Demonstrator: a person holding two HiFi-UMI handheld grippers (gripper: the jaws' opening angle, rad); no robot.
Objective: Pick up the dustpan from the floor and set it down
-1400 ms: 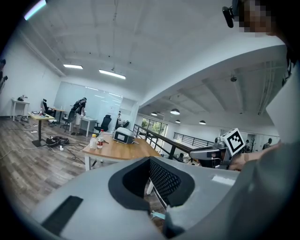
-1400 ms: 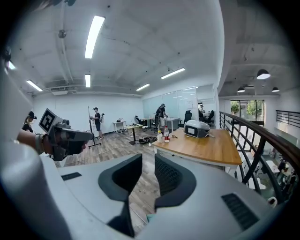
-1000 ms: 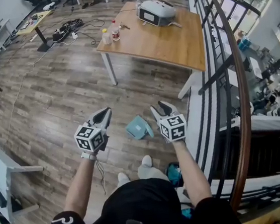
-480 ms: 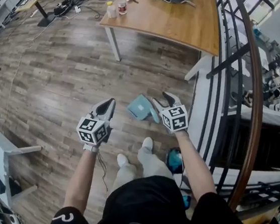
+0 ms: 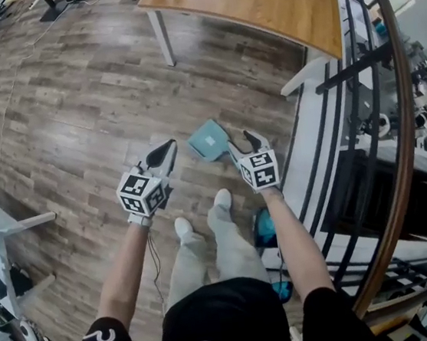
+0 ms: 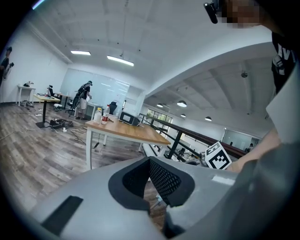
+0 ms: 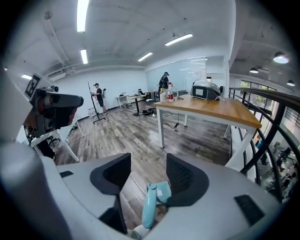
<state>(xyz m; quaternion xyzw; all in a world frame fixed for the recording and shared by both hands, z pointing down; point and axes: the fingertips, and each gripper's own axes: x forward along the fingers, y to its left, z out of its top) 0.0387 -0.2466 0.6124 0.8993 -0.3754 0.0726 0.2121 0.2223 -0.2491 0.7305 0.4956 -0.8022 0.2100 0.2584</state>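
Observation:
A teal dustpan lies on the wooden floor just ahead of the person's shoes. My right gripper hovers at its right edge, a little above it. In the right gripper view the dustpan's handle shows between and below the jaws, which are opening, and the pads are not pressing on it. My left gripper hangs to the left of the dustpan, apart from it. Its fingertips meet with nothing between them.
A wooden table on white legs stands further ahead. A dark railing and stairwell run down the right side. A white frame sits at the left. A teal object lies by the right leg.
Both grippers have sunk toward the floor. The right one has come closer to the dustpan's right edge. The head has tipped further down.

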